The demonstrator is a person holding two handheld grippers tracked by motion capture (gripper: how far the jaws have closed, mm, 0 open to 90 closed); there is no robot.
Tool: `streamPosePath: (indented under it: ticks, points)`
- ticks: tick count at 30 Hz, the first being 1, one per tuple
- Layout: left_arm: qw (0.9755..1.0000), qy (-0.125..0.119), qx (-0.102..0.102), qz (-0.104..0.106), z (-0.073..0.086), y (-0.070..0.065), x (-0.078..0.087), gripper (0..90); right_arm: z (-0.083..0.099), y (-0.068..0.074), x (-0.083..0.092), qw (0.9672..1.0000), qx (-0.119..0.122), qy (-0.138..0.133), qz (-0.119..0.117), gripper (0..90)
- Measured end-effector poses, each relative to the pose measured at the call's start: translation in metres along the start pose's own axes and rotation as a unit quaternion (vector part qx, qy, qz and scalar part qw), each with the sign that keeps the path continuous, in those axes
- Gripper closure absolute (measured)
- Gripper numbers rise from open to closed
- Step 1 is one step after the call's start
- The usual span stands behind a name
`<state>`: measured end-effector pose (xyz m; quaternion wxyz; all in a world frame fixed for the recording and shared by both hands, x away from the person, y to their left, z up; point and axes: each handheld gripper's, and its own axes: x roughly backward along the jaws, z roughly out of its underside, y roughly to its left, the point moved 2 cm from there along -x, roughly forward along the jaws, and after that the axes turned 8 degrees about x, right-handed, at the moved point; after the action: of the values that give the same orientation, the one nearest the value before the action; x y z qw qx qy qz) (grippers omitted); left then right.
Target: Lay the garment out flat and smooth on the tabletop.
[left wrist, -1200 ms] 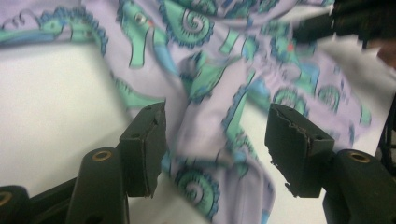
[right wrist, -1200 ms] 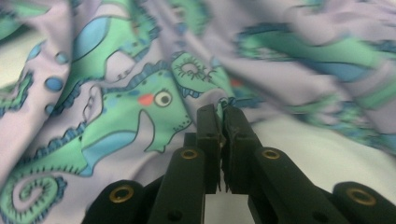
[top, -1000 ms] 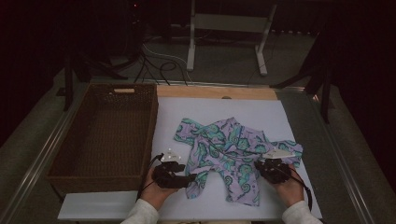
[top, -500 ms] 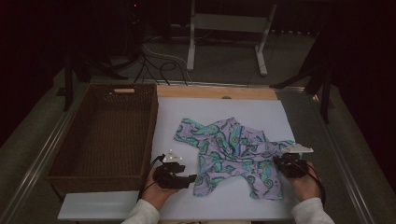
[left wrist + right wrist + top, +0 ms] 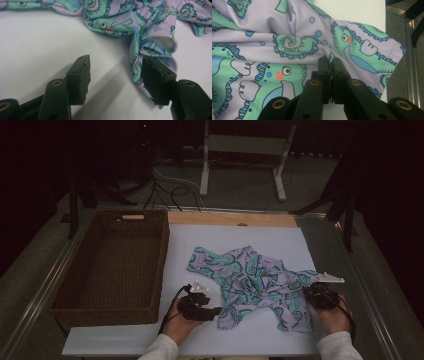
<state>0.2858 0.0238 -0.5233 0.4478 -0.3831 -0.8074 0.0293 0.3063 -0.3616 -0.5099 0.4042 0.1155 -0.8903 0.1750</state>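
A lilac garment (image 5: 250, 280) printed with green seahorses lies rumpled on the white board (image 5: 240, 237). My right gripper (image 5: 314, 292) is at its right end, jaws shut on a fold of the cloth (image 5: 287, 37); in the right gripper view the right gripper (image 5: 331, 65) pinches the fabric at its tips. My left gripper (image 5: 212, 311) lies low at the garment's near-left corner. Its jaws have just been closing a little but stand apart in the left gripper view (image 5: 115, 75), over bare board, with the garment's hem (image 5: 150, 30) lying against the right-hand jaw.
A brown wicker basket (image 5: 160, 265), with nothing inside, stands at the board's left. A wooden strip (image 5: 230, 218) runs along the far edge. Metal rails (image 5: 370, 320) flank the table. A white stand (image 5: 245, 145) and cables lie on the floor beyond.
My right gripper has pulled its end of the garment to the right, stretching the cloth wider. The left gripper has shifted slightly toward the garment's near-left corner.
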Motion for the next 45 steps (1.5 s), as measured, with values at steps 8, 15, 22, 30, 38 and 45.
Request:
streamPosePath:
  ticks: [8, 15, 22, 30, 38, 45]
  points:
    - [0.9990, 0.024, -0.038, -0.005, -0.003, -0.018, -0.022, 61.1, 0.001, 0.002, 0.004, 0.9997, 0.001, -0.010, -0.021, 73.0]
    - [0.9979, 0.033, -0.055, -0.009, -0.005, -0.028, -0.029, 87.9, 0.003, 0.005, 0.010, 0.9985, -0.007, -0.017, -0.052, 54.2]
    - [0.9956, 0.009, -0.053, -0.076, -0.014, -0.006, -0.010, 88.6, 0.007, 0.002, 0.015, 0.9976, -0.011, -0.024, -0.065, 49.9]
    - [0.9886, -0.025, -0.025, -0.146, -0.023, 0.019, 0.011, 88.5, 0.010, 0.004, 0.019, 0.9957, -0.018, -0.028, -0.087, 48.8]
    - [0.9844, -0.023, -0.017, -0.174, -0.020, 0.029, 0.015, 88.2, 0.012, 0.016, 0.029, 0.9895, -0.024, -0.042, -0.137, 48.6]
    - [0.9820, -0.018, 0.002, -0.188, -0.014, 0.037, 0.021, 88.0, 0.016, 0.041, 0.039, 0.9833, 0.005, -0.038, -0.178, 48.1]
